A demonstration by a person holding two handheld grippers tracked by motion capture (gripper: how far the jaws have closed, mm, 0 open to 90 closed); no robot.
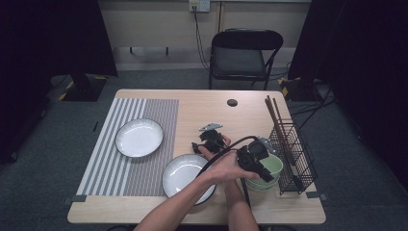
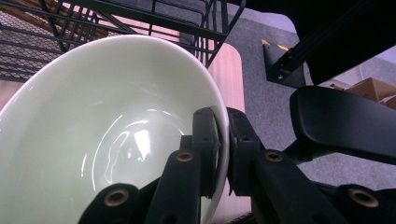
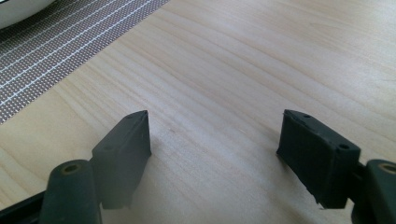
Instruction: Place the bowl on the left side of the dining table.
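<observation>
I had the left tool (image 2: 223, 154) clamped on the rim of the pale green bowl (image 2: 107, 135), one jaw inside the wall and one outside. The bowl was glossy and plain, its inside smooth with soft highlights near the bottom, and in the left gripper view it looked tilted. In the high view the green bowl (image 1: 275, 166) sat at about four o'clock on the table (image 1: 202, 103), just beside the black wire rack (image 1: 293, 154) at three o'clock; the arms crossed there, so my left tool (image 1: 257, 161) reached over to the right side. The bowl seemed to rest in a second one of the same green, though I could not tell for sure.

My right tool (image 3: 215, 154) stood apart, jaws wide and holding nothing, low over bare wood; in the high view the right tool (image 1: 211, 139) was near the table's centre.

I counted two white plates: one (image 1: 139, 138) on the striped mat (image 1: 110, 168) at nine o'clock, one (image 1: 180, 175) at six o'clock. One rack held some brown chopsticks (image 1: 274, 115). One folding chair (image 1: 243, 55) stood beyond twelve o'clock.
</observation>
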